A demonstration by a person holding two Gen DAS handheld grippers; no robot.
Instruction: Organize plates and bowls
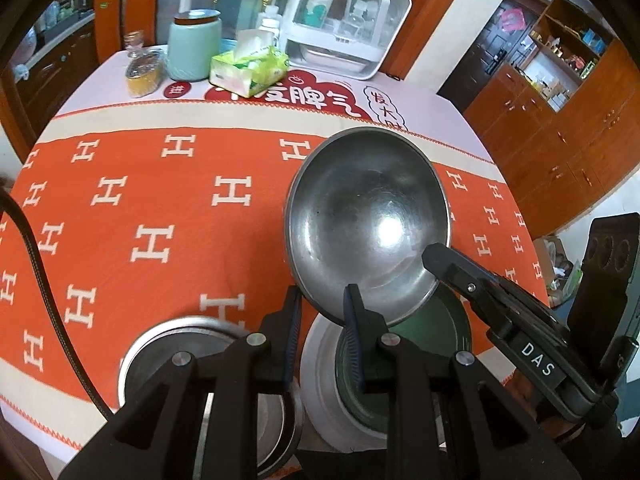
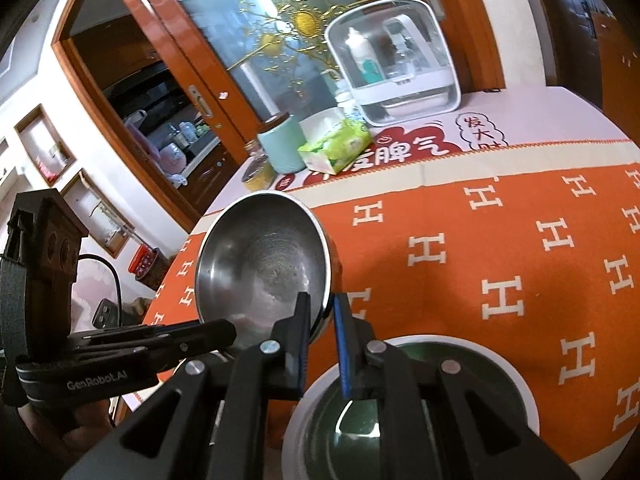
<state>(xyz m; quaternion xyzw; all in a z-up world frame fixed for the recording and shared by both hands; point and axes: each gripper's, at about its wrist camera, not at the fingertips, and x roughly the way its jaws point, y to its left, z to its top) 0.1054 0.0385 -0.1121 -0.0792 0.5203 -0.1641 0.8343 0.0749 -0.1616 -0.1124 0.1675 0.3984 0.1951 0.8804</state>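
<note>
A steel bowl (image 1: pixel 368 220) is held tilted above the table, its near rim between the fingers of my left gripper (image 1: pixel 322 304). It also shows in the right wrist view (image 2: pixel 264 260), where my right gripper (image 2: pixel 322 312) is shut on its other rim. The right gripper's finger (image 1: pixel 448 260) reaches into the bowl in the left wrist view. Below the bowl sits a dark green bowl (image 1: pixel 440 320) on a white plate (image 1: pixel 320 380), also in the right wrist view (image 2: pixel 500 364). A second steel bowl (image 1: pixel 168 344) sits left of the plate.
The table carries an orange cloth with white H marks (image 1: pixel 160 220). At the back stand a mint canister (image 1: pixel 194 46), a tissue pack (image 1: pixel 248 70), a jar (image 1: pixel 144 72) and a white dish cabinet (image 1: pixel 344 20). The table's right edge (image 1: pixel 532 240) is close.
</note>
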